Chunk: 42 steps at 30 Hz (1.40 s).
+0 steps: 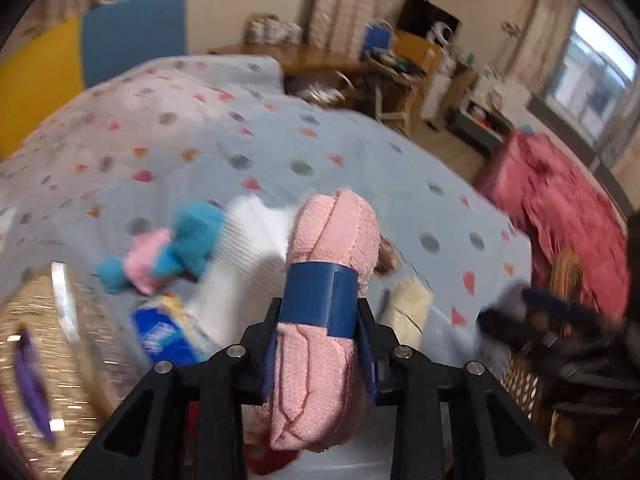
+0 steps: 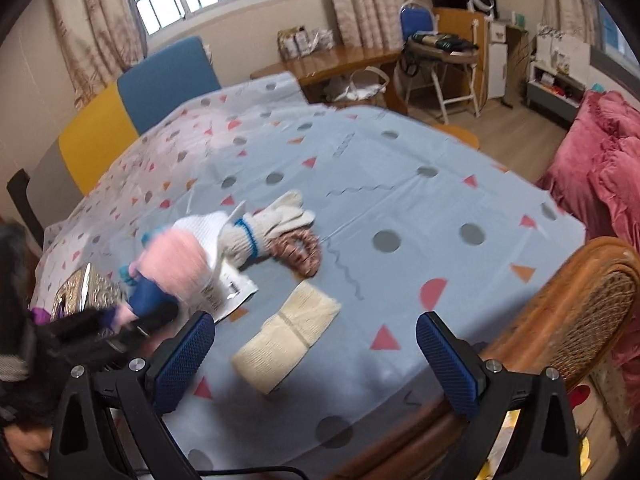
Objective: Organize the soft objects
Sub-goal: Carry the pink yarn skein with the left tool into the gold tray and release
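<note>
Left gripper [image 1: 320,316] clamps pink cloth [image 1: 332,240]. Right gripper [image 2: 316,356] wide open, empty; cream roll [image 2: 286,336] lies between its fingers, long axis diagonal, lower left to upper right.

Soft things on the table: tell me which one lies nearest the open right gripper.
The folded cream cloth, just ahead of the right gripper; the work gloves lie farther back.

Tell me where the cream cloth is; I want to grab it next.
In the right wrist view, the cream cloth lies on the table just ahead of the open right gripper, below the work glove.
</note>
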Motion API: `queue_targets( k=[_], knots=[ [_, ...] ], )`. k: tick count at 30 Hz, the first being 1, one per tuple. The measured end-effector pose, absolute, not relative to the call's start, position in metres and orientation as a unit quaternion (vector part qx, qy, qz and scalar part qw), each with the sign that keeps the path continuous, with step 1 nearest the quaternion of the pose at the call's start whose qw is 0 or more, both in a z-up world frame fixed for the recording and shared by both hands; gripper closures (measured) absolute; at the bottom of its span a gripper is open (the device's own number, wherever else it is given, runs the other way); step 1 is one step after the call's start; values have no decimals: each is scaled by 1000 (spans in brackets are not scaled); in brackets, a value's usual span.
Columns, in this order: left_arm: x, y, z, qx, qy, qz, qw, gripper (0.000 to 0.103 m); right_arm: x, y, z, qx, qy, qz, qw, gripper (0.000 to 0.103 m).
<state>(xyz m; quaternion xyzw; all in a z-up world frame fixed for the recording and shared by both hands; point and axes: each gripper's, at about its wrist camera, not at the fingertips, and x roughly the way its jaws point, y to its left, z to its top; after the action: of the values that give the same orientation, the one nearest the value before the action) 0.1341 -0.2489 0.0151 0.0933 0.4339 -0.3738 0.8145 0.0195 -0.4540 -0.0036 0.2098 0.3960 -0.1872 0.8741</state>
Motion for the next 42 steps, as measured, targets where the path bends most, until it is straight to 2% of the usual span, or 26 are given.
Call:
queue_targets(
  k=[11,28,33,39,42],
  knots=[
    [165,-148,75,19,377,-259,889,69,68,-445,-23,218,477,-154,837,0],
    [137,1,100,-76,321,-143,933,69,109,-432,-68,222,567,-193,769,0],
    [131,51,93,-108,316,-104,937,68,111,-432,-78,238,578,-206,753,0],
    [127,105,55,-118,338,-38,933,68,117,-432,-94,243,582,-220,744,1],
    [129,126,28,-114,358,-5,927,68,124,-427,-110,239,584,-228,741,7]
  ],
)
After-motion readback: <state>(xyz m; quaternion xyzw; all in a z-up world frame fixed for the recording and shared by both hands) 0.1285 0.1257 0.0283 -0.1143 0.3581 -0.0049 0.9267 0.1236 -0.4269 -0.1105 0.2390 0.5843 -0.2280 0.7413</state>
